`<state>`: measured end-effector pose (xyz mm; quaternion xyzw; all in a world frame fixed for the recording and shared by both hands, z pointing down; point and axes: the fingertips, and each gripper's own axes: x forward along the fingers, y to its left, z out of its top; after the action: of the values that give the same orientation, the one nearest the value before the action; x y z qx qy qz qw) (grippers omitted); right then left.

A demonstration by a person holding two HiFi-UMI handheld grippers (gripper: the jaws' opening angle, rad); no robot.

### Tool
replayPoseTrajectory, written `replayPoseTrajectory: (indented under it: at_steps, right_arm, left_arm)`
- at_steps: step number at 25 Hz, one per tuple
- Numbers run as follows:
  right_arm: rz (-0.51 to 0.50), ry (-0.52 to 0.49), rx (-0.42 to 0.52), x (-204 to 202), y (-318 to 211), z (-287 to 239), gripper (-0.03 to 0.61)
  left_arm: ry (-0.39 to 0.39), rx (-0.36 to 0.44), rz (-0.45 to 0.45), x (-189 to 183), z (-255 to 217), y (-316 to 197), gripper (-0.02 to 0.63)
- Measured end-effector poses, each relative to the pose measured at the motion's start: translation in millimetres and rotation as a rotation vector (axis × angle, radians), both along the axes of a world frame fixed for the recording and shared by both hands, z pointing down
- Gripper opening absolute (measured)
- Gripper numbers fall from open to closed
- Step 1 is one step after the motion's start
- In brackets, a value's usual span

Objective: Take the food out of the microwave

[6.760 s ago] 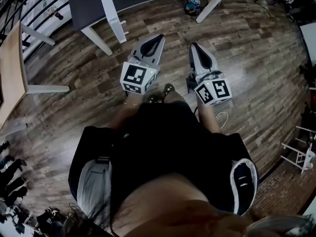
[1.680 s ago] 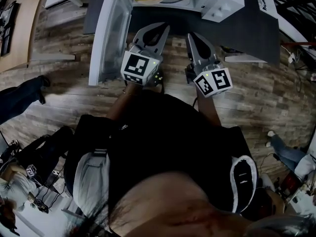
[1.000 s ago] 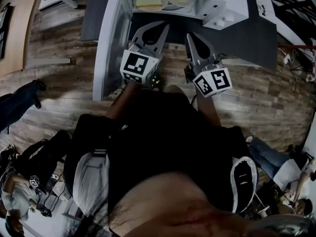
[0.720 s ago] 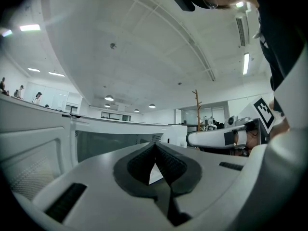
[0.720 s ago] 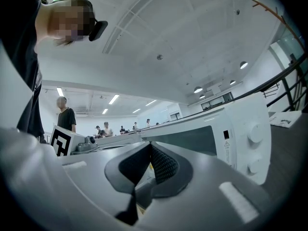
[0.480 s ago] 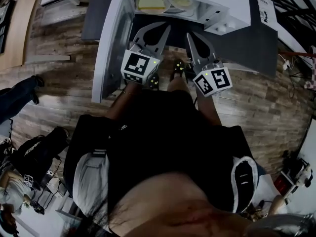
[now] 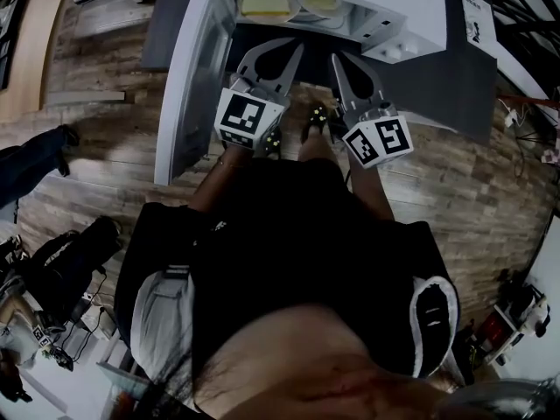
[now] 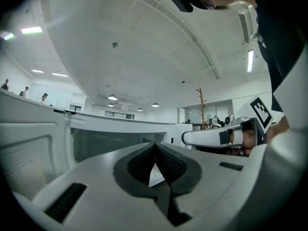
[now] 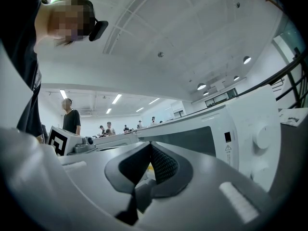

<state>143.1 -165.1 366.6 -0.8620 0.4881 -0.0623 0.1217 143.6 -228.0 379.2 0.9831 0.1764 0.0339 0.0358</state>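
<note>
A white microwave (image 7: 411,7) stands on a dark table at the top of the head view, its door (image 7: 188,68) swung open to the left. Inside the cavity lie a yellow slab of food (image 7: 265,3) and a pale round dish (image 7: 319,3). My left gripper (image 7: 293,51) and right gripper (image 7: 337,59) are held side by side, level, just short of the opening, both shut and empty. In the left gripper view the shut gripper (image 8: 154,146) faces the dark cavity (image 8: 110,141). In the right gripper view the shut gripper (image 9: 150,146) points left of the control panel (image 9: 250,129).
The dark table (image 7: 459,68) runs on to the right of the microwave, with a sheet of paper (image 7: 475,14) on it. The open door stands close beside the left gripper. Wooden floor (image 7: 105,156) lies below, with a bystander's leg (image 7: 35,160) and bags at the left.
Since the earliest frame the person has walked from open floor up to the open microwave. Over the last second the opening came slightly nearer the tips; both grippers stayed shut.
</note>
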Motion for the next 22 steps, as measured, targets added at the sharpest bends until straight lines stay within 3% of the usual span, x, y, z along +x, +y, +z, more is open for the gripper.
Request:
replayPoseTrajectory:
  at_steps: [16, 22]
  right_arm:
    - [-0.053, -0.032, -0.015, 20, -10, 18, -0.002]
    - [-0.091, -0.048, -0.017, 23, -18, 25, -0.002]
  left_arm:
    - [-0.061, -0.003, -0.023, 16, 22, -4, 0.006]
    - [-0.098, -0.047, -0.021, 19, 37, -5, 0.006]
